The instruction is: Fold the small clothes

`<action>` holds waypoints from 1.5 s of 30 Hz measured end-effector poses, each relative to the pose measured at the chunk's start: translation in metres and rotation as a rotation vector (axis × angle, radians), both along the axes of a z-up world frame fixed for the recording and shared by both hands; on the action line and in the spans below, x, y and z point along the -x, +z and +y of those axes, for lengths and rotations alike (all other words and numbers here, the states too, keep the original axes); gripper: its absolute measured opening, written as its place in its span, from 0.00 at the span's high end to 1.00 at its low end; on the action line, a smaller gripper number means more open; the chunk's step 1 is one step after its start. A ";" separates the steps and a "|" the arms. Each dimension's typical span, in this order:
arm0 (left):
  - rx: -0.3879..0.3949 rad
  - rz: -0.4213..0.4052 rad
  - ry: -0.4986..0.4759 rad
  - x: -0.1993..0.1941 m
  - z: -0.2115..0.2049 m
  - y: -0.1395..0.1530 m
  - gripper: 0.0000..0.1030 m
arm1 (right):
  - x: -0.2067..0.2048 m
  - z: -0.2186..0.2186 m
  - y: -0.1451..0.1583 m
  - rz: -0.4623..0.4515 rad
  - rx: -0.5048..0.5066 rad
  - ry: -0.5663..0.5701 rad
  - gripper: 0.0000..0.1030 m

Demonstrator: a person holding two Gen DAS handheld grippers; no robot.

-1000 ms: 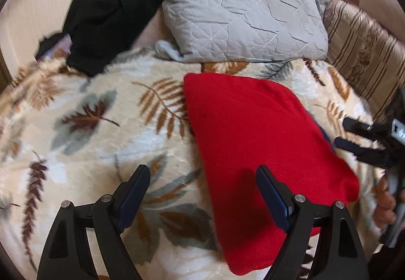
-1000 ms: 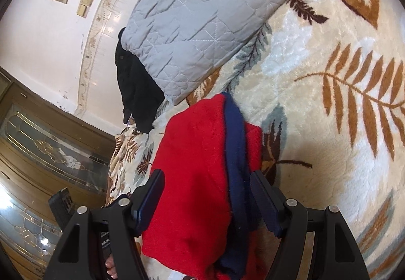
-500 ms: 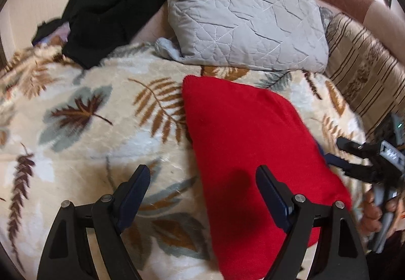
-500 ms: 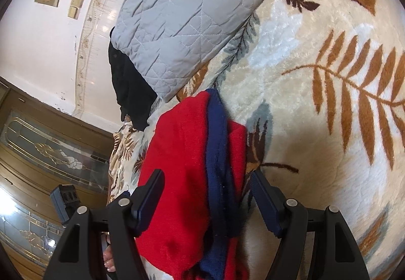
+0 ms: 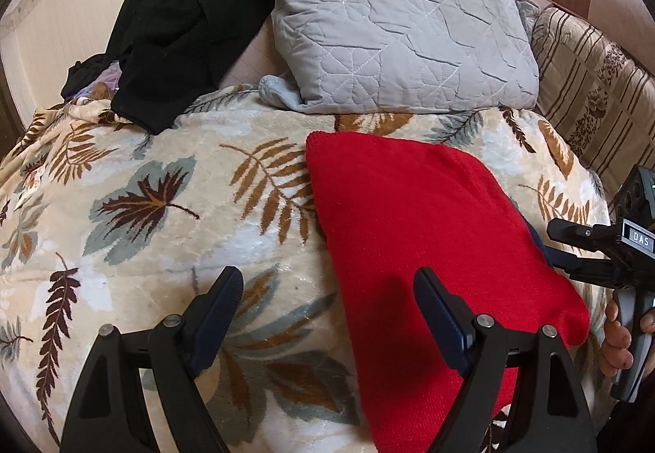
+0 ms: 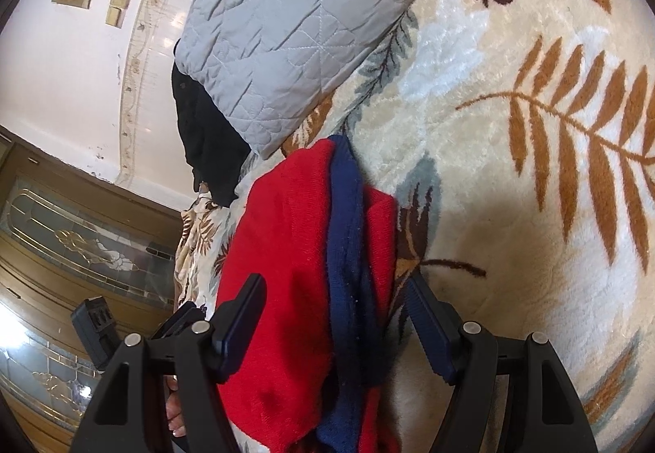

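Observation:
A folded red knit garment lies on the leaf-patterned blanket. In the right wrist view it shows a navy blue band sandwiched along its folded edge. My left gripper is open and empty, hovering over the garment's near left edge. My right gripper is open, its jaws astride the garment's folded edge, not closed on it. The right gripper also shows at the right of the left wrist view, beside the garment's right side.
A grey quilted pillow lies behind the garment, with a heap of black clothes to its left. A striped cushion and sofa arm stand at the right. A wall and glazed wooden door show in the right wrist view.
The left gripper has pulled back and up a little, widening the view. The right gripper has shifted slightly along the garment's edge. Both stay open.

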State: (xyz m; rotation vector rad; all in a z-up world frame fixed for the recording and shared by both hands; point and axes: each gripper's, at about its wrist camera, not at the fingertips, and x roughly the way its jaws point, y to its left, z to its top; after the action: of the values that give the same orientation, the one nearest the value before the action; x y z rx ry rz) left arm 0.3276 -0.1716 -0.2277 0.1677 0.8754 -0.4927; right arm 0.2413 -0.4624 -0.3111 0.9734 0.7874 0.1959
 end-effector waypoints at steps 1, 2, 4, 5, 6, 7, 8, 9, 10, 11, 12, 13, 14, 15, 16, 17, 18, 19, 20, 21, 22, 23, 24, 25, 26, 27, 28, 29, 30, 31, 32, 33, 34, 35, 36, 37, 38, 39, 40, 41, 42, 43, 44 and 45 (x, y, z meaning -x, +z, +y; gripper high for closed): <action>0.000 0.002 -0.001 0.000 0.000 -0.001 0.17 | -0.001 0.000 -0.001 0.003 0.001 0.002 0.28; 0.000 0.003 -0.002 0.000 -0.001 -0.001 0.17 | -0.002 0.000 -0.002 0.006 0.002 0.004 0.28; 0.002 0.010 -0.006 0.000 -0.001 -0.002 0.17 | -0.003 0.000 -0.003 0.011 0.001 0.009 0.28; 0.006 0.016 -0.009 0.000 -0.002 -0.003 0.17 | -0.004 0.000 -0.004 0.013 0.002 0.012 0.28; 0.013 0.025 -0.015 -0.001 -0.002 -0.003 0.17 | -0.005 0.001 -0.005 0.016 0.002 0.017 0.28; 0.023 0.037 -0.022 -0.002 -0.002 -0.004 0.17 | -0.007 0.001 -0.007 0.021 0.003 0.022 0.28; 0.036 0.052 -0.030 -0.002 -0.002 -0.006 0.17 | -0.007 0.001 -0.008 0.024 0.003 0.025 0.28; 0.049 0.068 -0.039 -0.003 -0.002 -0.006 0.17 | -0.008 0.001 -0.009 0.028 0.004 0.030 0.28; 0.067 0.090 -0.051 -0.005 -0.002 -0.008 0.17 | -0.009 0.002 -0.010 0.031 0.005 0.034 0.28; 0.088 0.118 -0.065 -0.007 -0.003 -0.010 0.17 | -0.010 0.002 -0.011 0.033 0.006 0.038 0.28; 0.105 0.143 -0.073 -0.009 -0.002 -0.012 0.17 | -0.011 0.002 -0.012 0.032 0.006 0.045 0.28; 0.122 0.171 -0.078 -0.011 -0.002 -0.015 0.17 | -0.012 0.002 -0.012 0.032 0.007 0.052 0.28; 0.128 0.183 -0.076 -0.012 -0.002 -0.017 0.17 | -0.012 0.002 -0.013 0.031 0.007 0.055 0.28; 0.132 0.189 -0.069 -0.014 -0.002 -0.019 0.17 | -0.013 0.002 -0.013 0.028 0.004 0.061 0.28; 0.133 0.190 -0.067 -0.014 -0.003 -0.020 0.17 | -0.013 0.002 -0.013 0.027 0.002 0.064 0.28; 0.138 0.195 -0.070 -0.014 -0.003 -0.022 0.17 | -0.014 0.001 -0.013 0.025 0.001 0.067 0.28; 0.145 0.203 -0.074 -0.015 -0.004 -0.023 0.17 | -0.014 0.001 -0.014 0.023 0.000 0.068 0.28; 0.160 0.222 -0.082 -0.016 -0.005 -0.025 0.17 | -0.015 0.002 -0.014 0.020 -0.002 0.071 0.28; 0.171 0.238 -0.090 -0.017 -0.005 -0.026 0.17 | -0.016 0.002 -0.013 0.017 -0.004 0.074 0.28; 0.189 0.270 -0.105 -0.019 -0.006 -0.030 0.17 | -0.017 0.002 -0.013 0.014 -0.008 0.076 0.28; 0.205 0.293 -0.111 -0.020 -0.006 -0.033 0.17 | -0.019 0.003 -0.013 0.008 -0.014 0.083 0.28; 0.221 0.315 -0.115 -0.022 -0.006 -0.035 0.17 | -0.021 0.003 -0.013 0.003 -0.018 0.090 0.28; 0.246 0.343 -0.120 -0.024 -0.006 -0.039 0.17 | -0.025 0.005 -0.014 0.002 -0.021 0.097 0.28; 0.273 0.373 -0.125 -0.026 -0.006 -0.042 0.17 | -0.028 0.006 -0.015 0.004 -0.018 0.102 0.28; 0.298 0.399 -0.130 -0.027 -0.005 -0.045 0.17 | -0.030 0.008 -0.015 0.004 -0.015 0.109 0.28; 0.321 0.422 -0.135 -0.029 -0.005 -0.047 0.17 | -0.033 0.013 -0.015 0.002 -0.003 0.124 0.28; 0.350 0.448 -0.141 -0.030 -0.006 -0.050 0.17 | -0.035 0.016 -0.014 0.001 0.008 0.131 0.28; 0.366 0.459 -0.145 -0.029 -0.007 -0.051 0.17 | -0.037 0.019 -0.014 0.002 0.017 0.136 0.28; 0.370 0.456 -0.141 -0.029 -0.009 -0.052 0.17 | -0.039 0.022 -0.013 0.001 0.025 0.140 0.28; 0.370 0.446 -0.142 -0.027 -0.010 -0.052 0.17 | -0.040 0.023 -0.013 -0.003 0.027 0.144 0.28; 0.373 0.438 -0.146 -0.025 -0.011 -0.051 0.17 | -0.041 0.025 -0.013 -0.006 0.029 0.149 0.28; 0.377 0.427 -0.148 -0.024 -0.012 -0.050 0.19 | -0.043 0.029 -0.012 -0.011 0.033 0.148 0.30; 0.378 0.419 -0.148 -0.023 -0.012 -0.049 0.24 | -0.044 0.031 -0.012 -0.013 0.030 0.149 0.33; 0.375 0.405 -0.150 -0.022 -0.012 -0.046 0.30 | -0.045 0.034 -0.012 -0.014 0.033 0.150 0.35; 0.374 0.396 -0.154 -0.021 -0.012 -0.045 0.34 | -0.046 0.038 -0.011 -0.011 0.046 0.157 0.39; 0.372 0.385 -0.157 -0.020 -0.011 -0.042 0.42 | -0.047 0.042 -0.009 -0.009 0.065 0.160 0.44; 0.378 0.380 -0.159 -0.020 -0.010 -0.041 0.44 | -0.047 0.044 -0.008 -0.011 0.070 0.161 0.47; 0.388 0.378 -0.160 -0.022 -0.009 -0.040 0.46 | -0.047 0.045 -0.005 -0.016 0.076 0.161 0.52; 0.394 0.372 -0.161 -0.021 -0.008 -0.039 0.48 | -0.046 0.046 -0.002 -0.022 0.082 0.159 0.56; 0.392 0.363 -0.164 -0.021 -0.010 -0.037 0.51 | -0.045 0.048 0.001 -0.029 0.091 0.157 0.57; 0.391 0.355 -0.170 -0.021 -0.010 -0.035 0.51 | -0.043 0.051 0.007 -0.040 0.108 0.154 0.58; 0.388 0.343 -0.176 -0.019 -0.010 -0.032 0.53 | -0.042 0.053 0.011 -0.047 0.122 0.153 0.59; 0.389 0.337 -0.181 -0.018 -0.009 -0.030 0.54 | -0.041 0.056 0.017 -0.057 0.139 0.152 0.59; 0.393 0.329 -0.187 -0.016 -0.009 -0.026 0.54 | -0.039 0.058 0.021 -0.064 0.152 0.152 0.59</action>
State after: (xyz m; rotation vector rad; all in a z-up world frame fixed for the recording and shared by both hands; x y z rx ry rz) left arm 0.3437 -0.1807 -0.2533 -0.1989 1.0693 -0.8731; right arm 0.2806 -0.4042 -0.2900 0.7609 0.8059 0.2932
